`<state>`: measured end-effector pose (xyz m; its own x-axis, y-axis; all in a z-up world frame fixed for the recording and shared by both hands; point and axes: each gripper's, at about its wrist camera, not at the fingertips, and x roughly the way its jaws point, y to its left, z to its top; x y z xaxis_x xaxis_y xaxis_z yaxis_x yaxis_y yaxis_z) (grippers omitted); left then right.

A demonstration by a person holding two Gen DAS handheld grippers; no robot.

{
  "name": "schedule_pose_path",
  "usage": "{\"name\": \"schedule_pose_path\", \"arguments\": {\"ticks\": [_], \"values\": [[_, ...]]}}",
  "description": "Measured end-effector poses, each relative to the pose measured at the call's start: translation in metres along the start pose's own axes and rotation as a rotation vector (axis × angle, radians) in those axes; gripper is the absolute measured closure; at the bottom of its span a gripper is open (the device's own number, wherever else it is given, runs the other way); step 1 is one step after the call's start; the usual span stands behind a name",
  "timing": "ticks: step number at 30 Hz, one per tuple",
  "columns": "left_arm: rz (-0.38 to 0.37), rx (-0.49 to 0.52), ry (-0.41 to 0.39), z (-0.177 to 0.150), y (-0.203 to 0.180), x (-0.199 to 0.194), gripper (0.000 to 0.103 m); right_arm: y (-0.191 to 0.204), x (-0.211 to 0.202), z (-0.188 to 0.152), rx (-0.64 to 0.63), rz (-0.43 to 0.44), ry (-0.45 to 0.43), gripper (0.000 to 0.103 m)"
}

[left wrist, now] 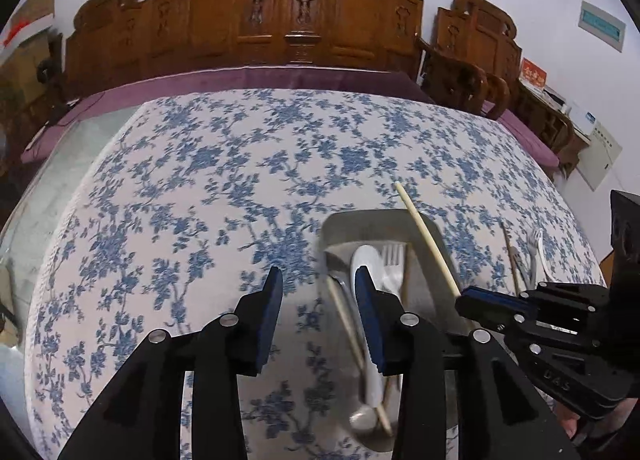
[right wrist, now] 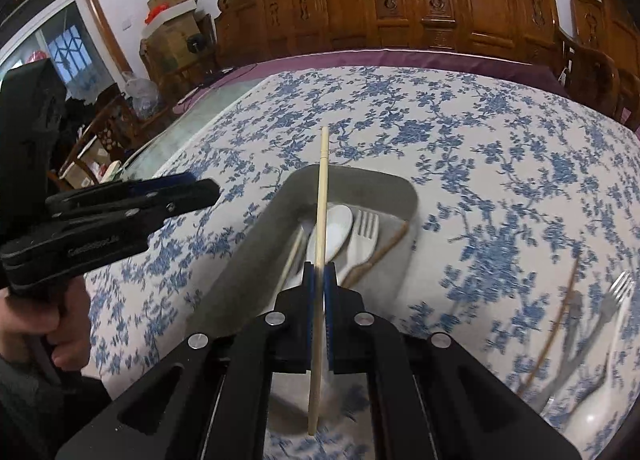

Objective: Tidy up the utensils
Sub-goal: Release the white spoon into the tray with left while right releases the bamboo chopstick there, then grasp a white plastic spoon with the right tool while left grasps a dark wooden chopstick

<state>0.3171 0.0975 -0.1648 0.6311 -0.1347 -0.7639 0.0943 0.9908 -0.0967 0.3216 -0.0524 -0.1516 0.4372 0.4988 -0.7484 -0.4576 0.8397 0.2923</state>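
Note:
A grey tray (right wrist: pixel 256 236) lies on the flowered tablecloth and holds a white spoon (right wrist: pixel 338 228), a white fork (right wrist: pixel 365 234), a pale chopstick (right wrist: pixel 291 260) and a brown stick (right wrist: pixel 386 250). My right gripper (right wrist: pixel 319 272) is shut on another pale chopstick (right wrist: pixel 322 188), which points forward over the tray. The left wrist view shows that gripper (left wrist: pixel 462 300) at the tray's right side, with its chopstick (left wrist: pixel 424 236) slanting up and left. My left gripper (left wrist: pixel 318 280) stands open at the tray's (left wrist: pixel 380 220) left edge, nothing between its pads. The spoon (left wrist: pixel 366 260) and fork (left wrist: pixel 393 260) show beyond its right finger.
Loose on the cloth right of the tray lie a white fork (right wrist: pixel 616 292), a brown chopstick (right wrist: pixel 560 312) and a white spoon (right wrist: pixel 600 412). A person's hand (right wrist: pixel 60 324) holds the left gripper (right wrist: pixel 208 190). Carved wooden chairs (left wrist: pixel 296 8) stand behind the table.

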Motion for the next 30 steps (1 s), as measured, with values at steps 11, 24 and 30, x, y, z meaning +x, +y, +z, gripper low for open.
{"name": "schedule_pose_path", "arguments": {"ticks": [11,24,30], "values": [[-0.002,0.011,0.005,-0.002,0.005,-0.001,0.067,-0.001,0.025,0.000,0.076,0.003,0.015,0.094],[-0.048,0.093,-0.017,-0.003,-0.038,-0.007,0.052,-0.045,-0.062,-0.030,-0.018,-0.142,-0.043,0.094],[-0.066,0.128,-0.033,-0.008,-0.066,-0.009,0.049,-0.115,-0.094,-0.065,0.023,-0.306,0.006,0.094]]}}
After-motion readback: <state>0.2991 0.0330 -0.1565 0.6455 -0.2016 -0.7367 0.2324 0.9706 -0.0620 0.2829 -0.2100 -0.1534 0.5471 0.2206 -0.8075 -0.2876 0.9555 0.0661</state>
